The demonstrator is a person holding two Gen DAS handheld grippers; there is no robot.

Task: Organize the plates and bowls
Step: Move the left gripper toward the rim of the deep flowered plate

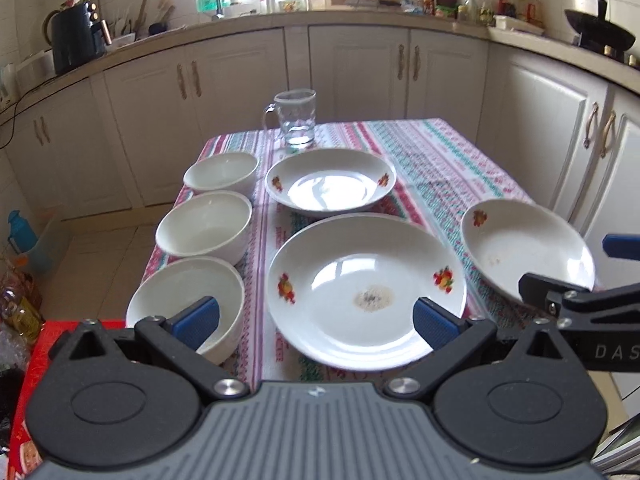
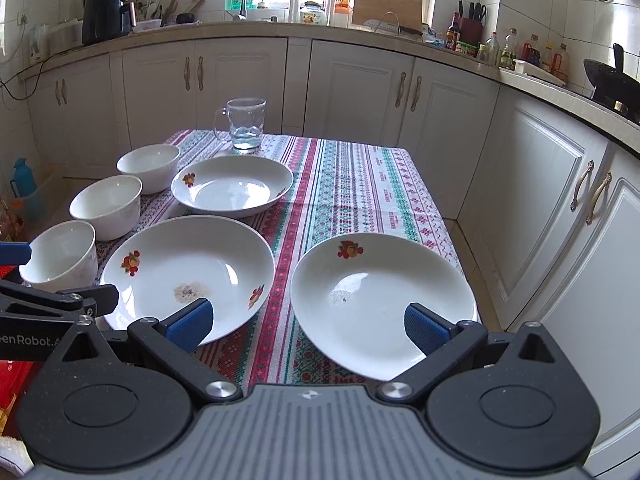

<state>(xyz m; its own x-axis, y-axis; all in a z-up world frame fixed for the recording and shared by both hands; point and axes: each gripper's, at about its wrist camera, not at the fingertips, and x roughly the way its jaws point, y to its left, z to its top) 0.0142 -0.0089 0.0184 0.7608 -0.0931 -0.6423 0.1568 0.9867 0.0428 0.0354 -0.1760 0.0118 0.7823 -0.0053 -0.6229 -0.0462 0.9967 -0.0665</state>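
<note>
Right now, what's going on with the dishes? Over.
Left tool open, right tool open, both empty. Three plates and three bowls unstacked on table. Glass mug at far edge, not blocking.

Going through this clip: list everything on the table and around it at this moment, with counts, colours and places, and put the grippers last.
White ceramic bowls: three, plain white, in a line along the table's left edge.
White ceramic plates with fruit decals: three; two down the middle, one near the right edge. The near middle plate has a brownish smear.
Clear glass mug: one, at the far end of the table.
Striped patterned tablecloth: one, red, green and white, covering the table.
Dark kettle-like appliance: one, on the left counter.
Black wok: one, on the right counter.
Teal bottle: one, on the floor at left.
Left gripper: blue pads, open, over the near middle plate.
Right gripper: blue pads, open.
</note>
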